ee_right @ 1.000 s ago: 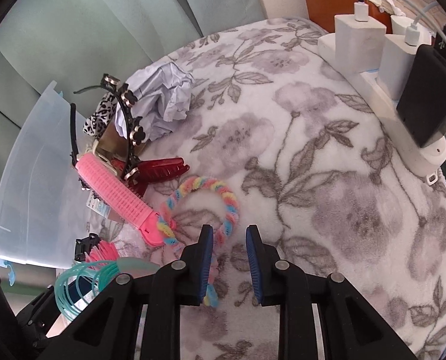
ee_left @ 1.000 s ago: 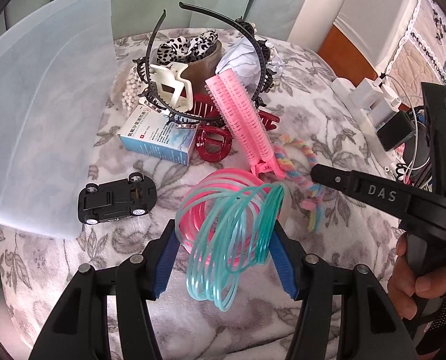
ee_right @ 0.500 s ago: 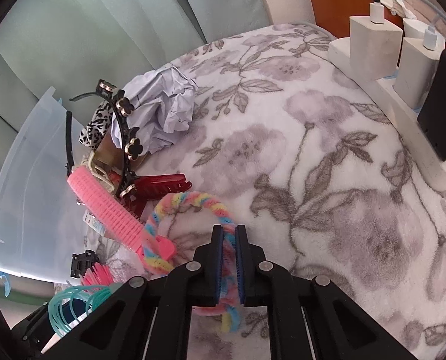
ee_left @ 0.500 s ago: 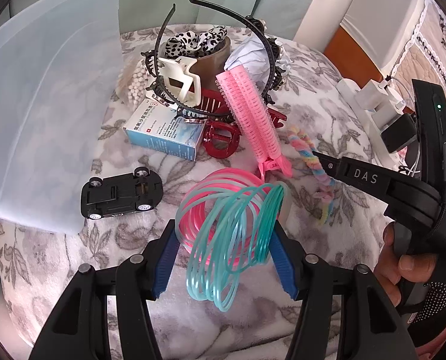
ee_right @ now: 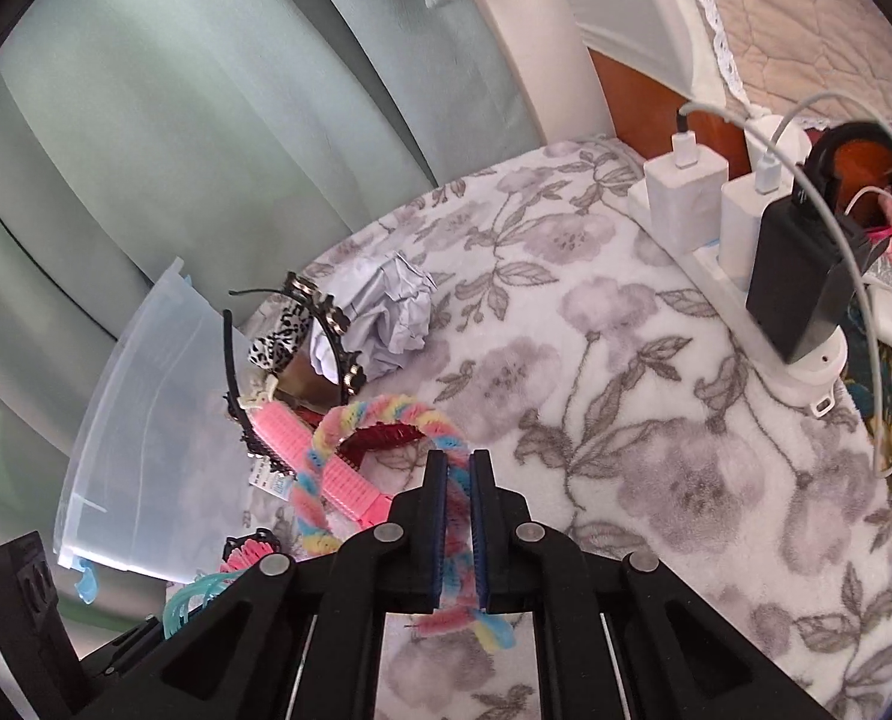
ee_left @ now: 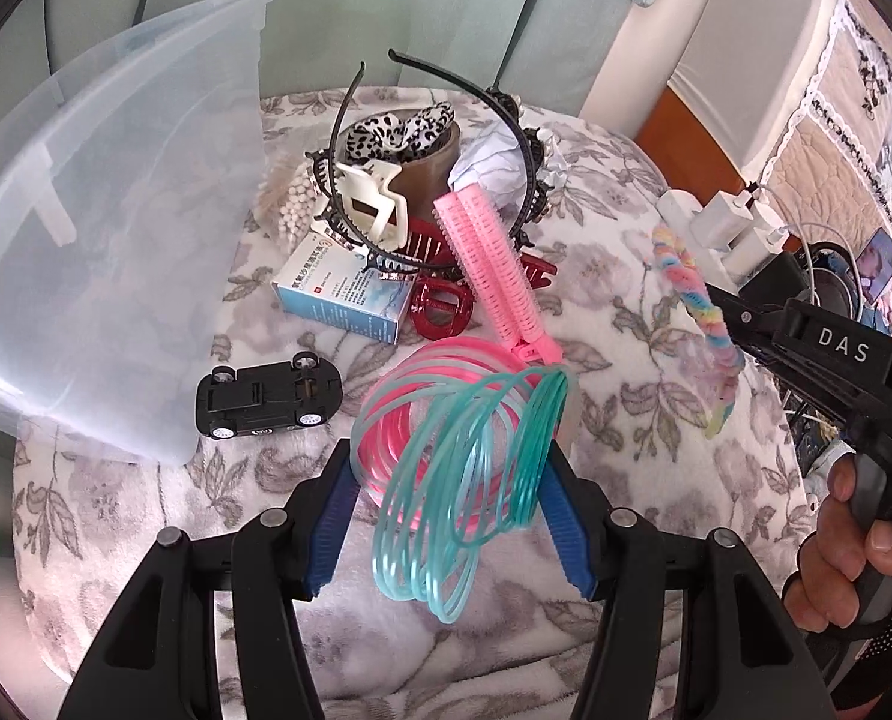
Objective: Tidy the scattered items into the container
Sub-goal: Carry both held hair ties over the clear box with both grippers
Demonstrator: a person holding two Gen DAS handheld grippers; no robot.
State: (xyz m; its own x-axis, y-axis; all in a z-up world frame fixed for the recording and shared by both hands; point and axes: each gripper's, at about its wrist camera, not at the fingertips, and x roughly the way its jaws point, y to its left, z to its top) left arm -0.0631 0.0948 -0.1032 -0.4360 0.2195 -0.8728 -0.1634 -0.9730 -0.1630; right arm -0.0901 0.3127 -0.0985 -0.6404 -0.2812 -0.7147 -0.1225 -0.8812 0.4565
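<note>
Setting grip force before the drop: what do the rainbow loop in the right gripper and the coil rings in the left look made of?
Rainbow loop: looks like fuzzy twisted chenille, matte; the fibres bristle and it squashes between the right gripper. Coil rings: likely thin translucent plastic, glossy; light shows through the pink and teal strands in the left gripper.

One clear container (ee_left: 104,228), one toy car (ee_left: 269,399), one medicine box (ee_left: 341,294), two headbands (ee_left: 506,120), one pink roller clip (ee_left: 488,267), one rainbow loop (ee_left: 701,306), two white chargers (ee_right: 683,192).
</note>
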